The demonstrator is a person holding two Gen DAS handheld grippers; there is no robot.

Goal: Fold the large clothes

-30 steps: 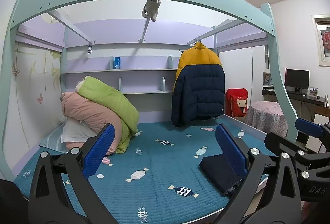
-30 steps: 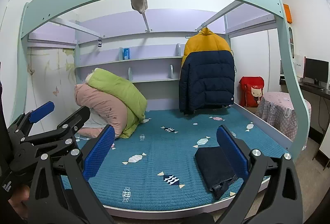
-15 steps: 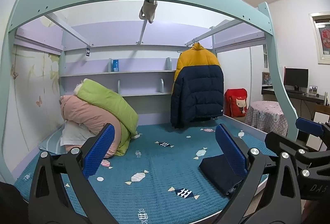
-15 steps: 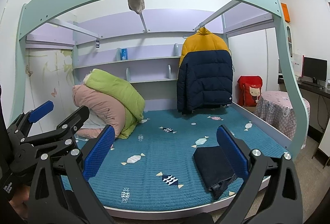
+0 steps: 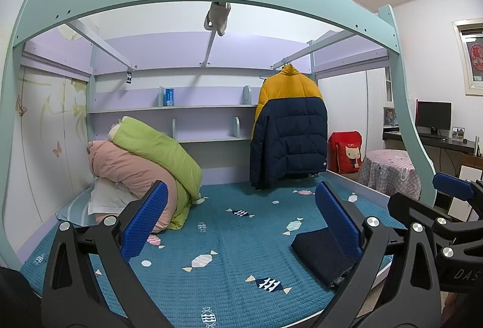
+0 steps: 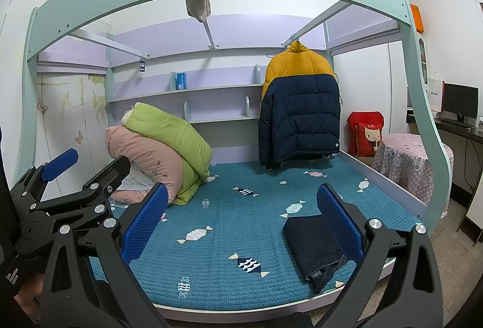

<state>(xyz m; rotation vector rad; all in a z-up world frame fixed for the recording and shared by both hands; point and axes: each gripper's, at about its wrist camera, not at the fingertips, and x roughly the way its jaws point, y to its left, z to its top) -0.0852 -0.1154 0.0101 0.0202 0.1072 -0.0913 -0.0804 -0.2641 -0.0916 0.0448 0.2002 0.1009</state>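
Hovering wide open and empty before the teal quilted mattress [image 6: 229,225], both grippers, left gripper [image 5: 241,225] and right gripper [image 6: 241,222], should probably pinch 2 shoulders of the yellow-and-navy puffer jacket [image 6: 299,110] hanging at its far end; the folded dark navy garment [image 6: 314,243] at its near edge looks done.

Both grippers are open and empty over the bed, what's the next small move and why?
Probably reach both forward toward the hanging puffer jacket. The left hand-held gripper and right hand-held gripper hold nothing, the dark garment near the bed's front edge already lies folded, and the jacket is the only large garment not yet folded.

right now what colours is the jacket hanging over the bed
Yellow on top, navy below: the jacket shows best in the right wrist view.
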